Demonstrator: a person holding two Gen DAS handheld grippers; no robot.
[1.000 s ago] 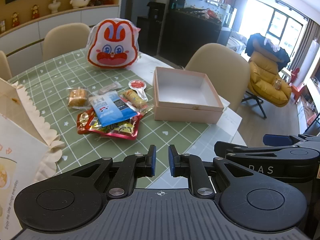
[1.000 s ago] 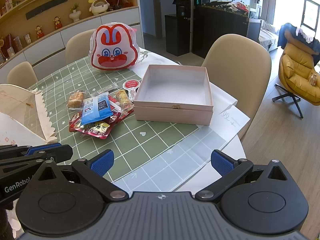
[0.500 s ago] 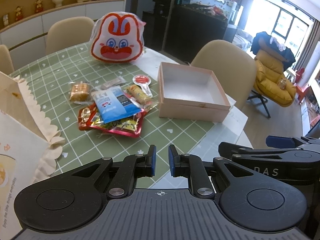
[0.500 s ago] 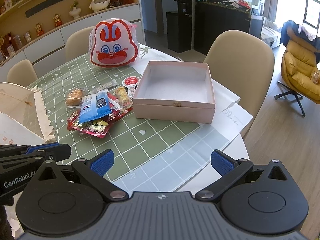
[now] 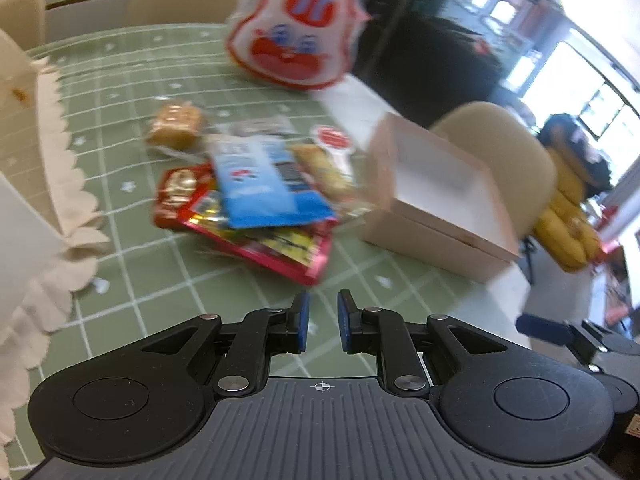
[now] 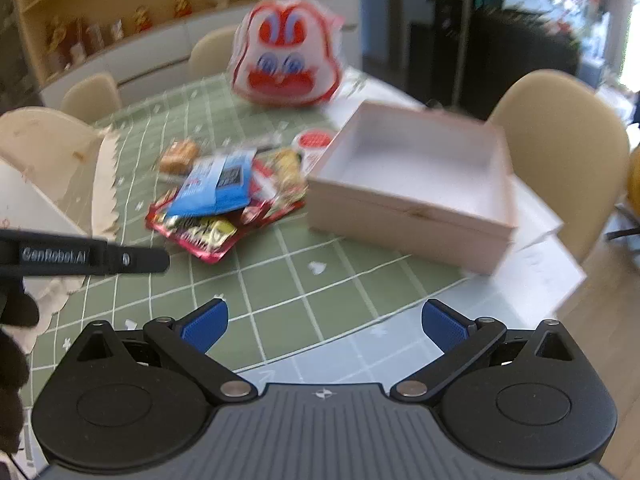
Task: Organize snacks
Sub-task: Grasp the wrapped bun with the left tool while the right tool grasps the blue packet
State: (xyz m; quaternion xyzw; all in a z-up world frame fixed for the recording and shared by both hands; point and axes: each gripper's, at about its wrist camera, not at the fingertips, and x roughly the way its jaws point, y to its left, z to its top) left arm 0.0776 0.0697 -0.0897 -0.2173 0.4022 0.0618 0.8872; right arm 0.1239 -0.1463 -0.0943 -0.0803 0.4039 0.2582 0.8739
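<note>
A pile of snack packets lies on the green checked tablecloth (image 5: 168, 276): a blue packet (image 5: 264, 184) (image 6: 216, 186) on top of a red one (image 5: 256, 240) (image 6: 200, 232), a small brown cake (image 5: 176, 126) (image 6: 178, 156) behind, and a red-lidded cup (image 5: 332, 140) (image 6: 316, 140). To the right stands an open, empty pink box (image 5: 440, 200) (image 6: 416, 184). My left gripper (image 5: 322, 320) is shut with nothing in it, just short of the red packet. My right gripper (image 6: 324, 320) stands open and empty, nearer the table's front edge.
A big red-and-white rabbit-face bag (image 5: 296, 28) (image 6: 288, 56) stands at the back of the table. A cream scalloped paper box (image 5: 36, 184) (image 6: 48, 168) takes the left side. Beige chairs (image 6: 560, 128) ring the table. White papers (image 6: 540, 264) lie under the pink box.
Both grippers have dropped and come closer to the snack pile and the box; the views are now motion-blurred. The left stays shut, the right stays open.
</note>
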